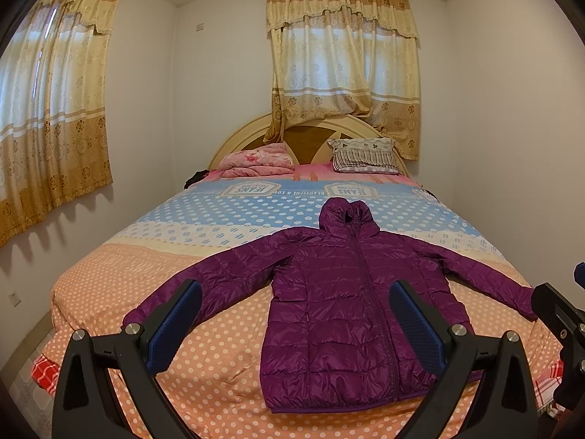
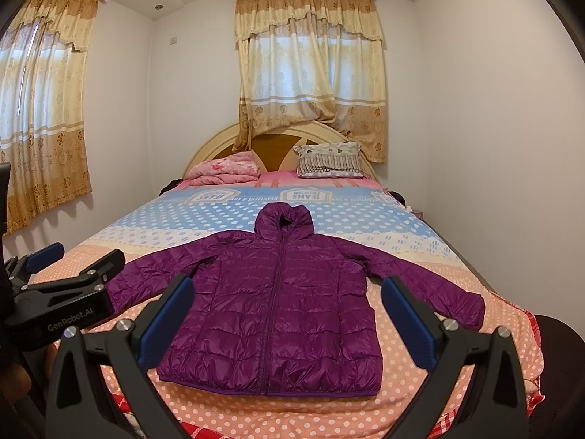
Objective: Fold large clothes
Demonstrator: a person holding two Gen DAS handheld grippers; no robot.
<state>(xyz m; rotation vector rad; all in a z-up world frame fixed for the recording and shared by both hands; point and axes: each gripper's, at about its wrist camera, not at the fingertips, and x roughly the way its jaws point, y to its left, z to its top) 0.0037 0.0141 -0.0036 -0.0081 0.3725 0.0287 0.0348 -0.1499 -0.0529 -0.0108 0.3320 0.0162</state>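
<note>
A purple hooded puffer jacket (image 1: pixel 347 303) lies flat and zipped on the bed, front up, hood toward the headboard, both sleeves spread out. It also shows in the right wrist view (image 2: pixel 278 303). My left gripper (image 1: pixel 296 314) is open and empty, held above the foot of the bed in front of the jacket's hem. My right gripper (image 2: pixel 289 314) is open and empty too, at the same height. The left gripper's body (image 2: pixel 62 303) shows at the left of the right wrist view. The right gripper's body (image 1: pixel 563 314) shows at the right edge of the left wrist view.
The bed (image 1: pixel 153 278) has a polka-dot cover, orange near me and blue farther off. A folded pink blanket (image 1: pixel 256 161) and a striped pillow (image 1: pixel 365 155) lie at the headboard. Curtained windows are behind the bed and on the left wall. White walls flank both sides.
</note>
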